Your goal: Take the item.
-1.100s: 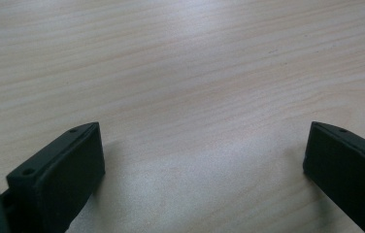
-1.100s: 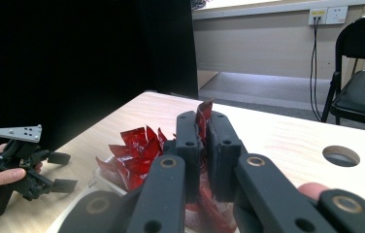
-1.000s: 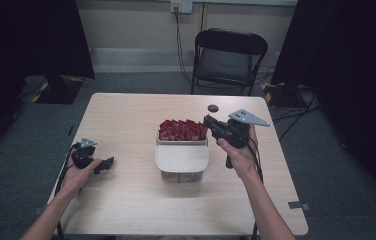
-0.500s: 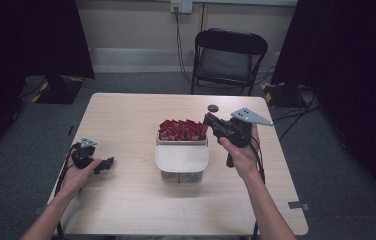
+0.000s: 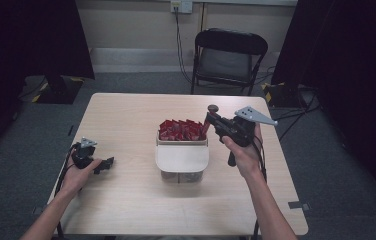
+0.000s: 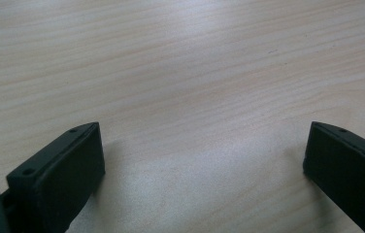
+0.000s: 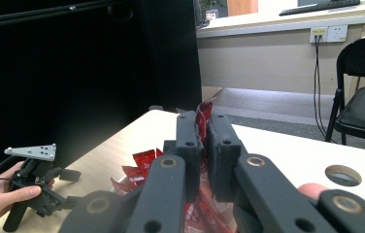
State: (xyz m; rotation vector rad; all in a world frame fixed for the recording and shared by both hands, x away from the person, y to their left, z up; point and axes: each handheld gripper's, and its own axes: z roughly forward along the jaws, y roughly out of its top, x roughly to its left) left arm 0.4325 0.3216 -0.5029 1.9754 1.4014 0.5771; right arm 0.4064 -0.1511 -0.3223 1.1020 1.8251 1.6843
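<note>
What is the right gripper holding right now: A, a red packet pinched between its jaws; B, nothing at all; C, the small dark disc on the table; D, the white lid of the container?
A: in the right gripper view the right gripper has its jaws closed on a red packet, lifted above the other packets in the container.

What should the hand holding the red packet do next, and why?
Probably lift the red packet a little higher, clear of the box. The right gripper is shut on it just above the other packets, while the left gripper rests open on the table.
</note>
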